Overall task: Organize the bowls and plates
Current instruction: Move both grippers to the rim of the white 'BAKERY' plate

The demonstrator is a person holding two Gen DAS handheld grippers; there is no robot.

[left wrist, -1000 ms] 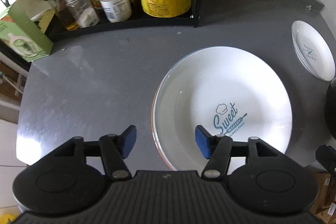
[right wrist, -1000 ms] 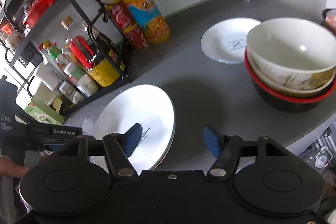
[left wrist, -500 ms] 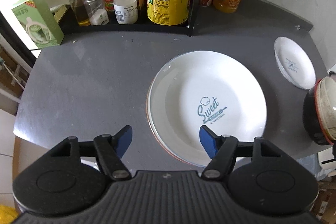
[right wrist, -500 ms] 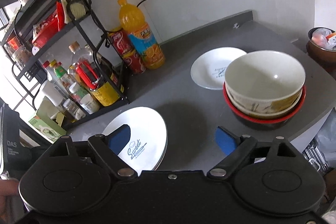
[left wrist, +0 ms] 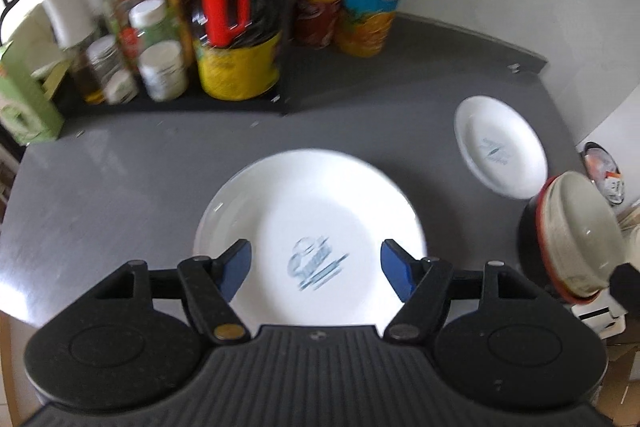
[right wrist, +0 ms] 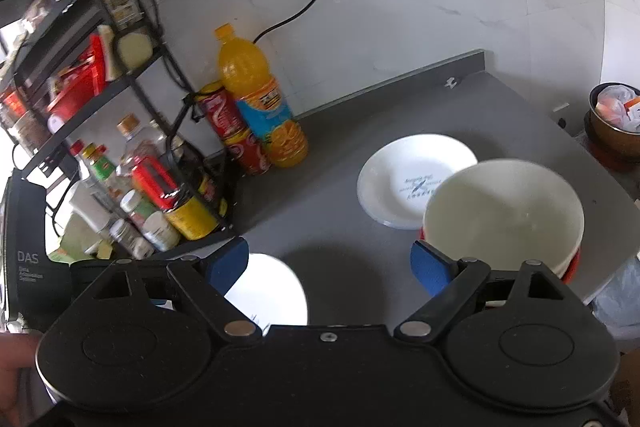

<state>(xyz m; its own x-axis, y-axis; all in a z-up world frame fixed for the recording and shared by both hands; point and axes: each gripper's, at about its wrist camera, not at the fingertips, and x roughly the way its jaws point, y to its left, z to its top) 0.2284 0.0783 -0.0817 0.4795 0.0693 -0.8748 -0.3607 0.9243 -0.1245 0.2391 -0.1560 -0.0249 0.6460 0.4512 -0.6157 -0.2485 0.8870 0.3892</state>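
A grey countertop [left wrist: 132,163] set against a white tiled wall carries, at its far left, a black wire rack [right wrist: 120,83] crowded with bottles and jars, with an orange drink bottle [right wrist: 260,107] and red cans beside it. Three groups of tableware stand on the counter. The large plate [left wrist: 312,203], white with a blue printed emblem, lies flat at the near centre. The small plate [left wrist: 502,151], also white, lies toward the far right. The stacked bowls [right wrist: 504,215], a cream bowl nested in a red-rimmed dark one, sit at the near right edge, just beside the small plate.

The left gripper [left wrist: 316,263] hangs above the large plate, pointing steeply down. Its blue pads stand apart with nothing between them, having just widened slightly. The right gripper [right wrist: 330,265] points over bare counter between the large plate and the bowls. Its jaws have just been opening and now stand wide and empty.

Judged from this layout, the small plate is the piece left to gather. It lies forward and right of both grippers, beyond the bowls, nearer the right one. A round plate offers no long axis, so any rim point serves.
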